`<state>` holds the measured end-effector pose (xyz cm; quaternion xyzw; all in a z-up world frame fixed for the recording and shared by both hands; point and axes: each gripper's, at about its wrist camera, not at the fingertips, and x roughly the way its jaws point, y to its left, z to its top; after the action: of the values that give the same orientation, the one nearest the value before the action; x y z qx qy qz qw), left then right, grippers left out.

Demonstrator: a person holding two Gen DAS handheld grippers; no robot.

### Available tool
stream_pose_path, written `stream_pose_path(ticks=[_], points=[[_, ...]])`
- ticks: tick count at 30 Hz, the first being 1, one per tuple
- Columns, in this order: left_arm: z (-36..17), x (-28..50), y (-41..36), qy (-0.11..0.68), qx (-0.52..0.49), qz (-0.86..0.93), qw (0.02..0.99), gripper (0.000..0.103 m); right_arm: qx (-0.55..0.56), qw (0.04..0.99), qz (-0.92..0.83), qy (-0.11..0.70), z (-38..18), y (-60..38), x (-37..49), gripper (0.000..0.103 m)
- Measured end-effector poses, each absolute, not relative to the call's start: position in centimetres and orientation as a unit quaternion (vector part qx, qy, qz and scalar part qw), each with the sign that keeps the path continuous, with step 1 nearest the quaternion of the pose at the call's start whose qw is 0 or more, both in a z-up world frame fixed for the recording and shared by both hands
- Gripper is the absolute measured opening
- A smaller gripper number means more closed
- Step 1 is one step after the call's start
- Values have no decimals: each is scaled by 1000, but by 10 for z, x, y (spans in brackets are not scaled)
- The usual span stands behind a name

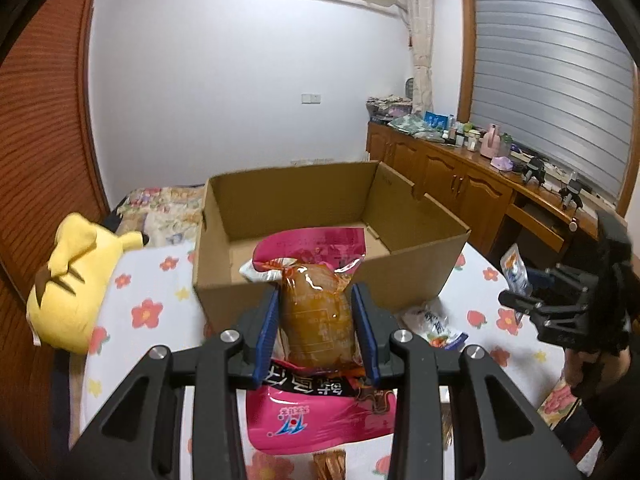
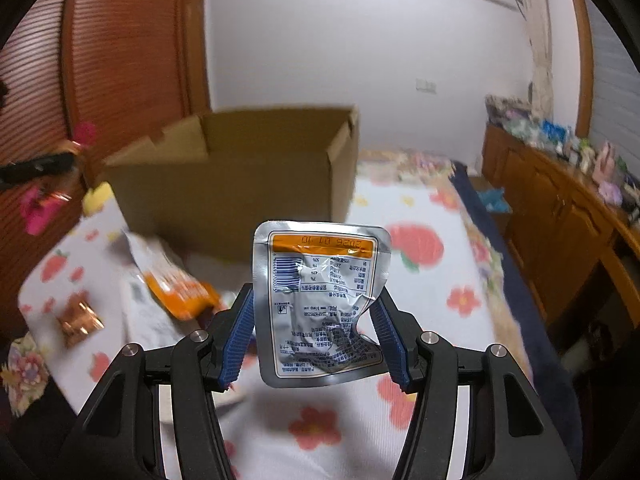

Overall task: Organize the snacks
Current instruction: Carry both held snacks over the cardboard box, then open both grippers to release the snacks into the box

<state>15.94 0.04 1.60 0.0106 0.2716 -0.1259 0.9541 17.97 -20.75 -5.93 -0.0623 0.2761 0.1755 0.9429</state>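
Flowered tablecloth: cardboard box at twelve o'clock, nearer left gripper, clamped on pink snack pouch. Right gripper grips silver foil packet.

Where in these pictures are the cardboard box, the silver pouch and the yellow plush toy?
cardboard box (image 1: 320,204): left wrist view, on its inner back wall.
silver pouch (image 2: 320,300): right wrist view, on the printed middle of its face.
yellow plush toy (image 1: 68,280): left wrist view, on the middle of its yellow body.
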Motion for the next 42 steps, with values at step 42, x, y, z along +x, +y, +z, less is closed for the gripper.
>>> stream_pose_path(ticks=[42], points=[[5, 294, -16, 319, 30, -116, 940, 35, -47, 913, 271, 301, -15, -143, 303, 66]])
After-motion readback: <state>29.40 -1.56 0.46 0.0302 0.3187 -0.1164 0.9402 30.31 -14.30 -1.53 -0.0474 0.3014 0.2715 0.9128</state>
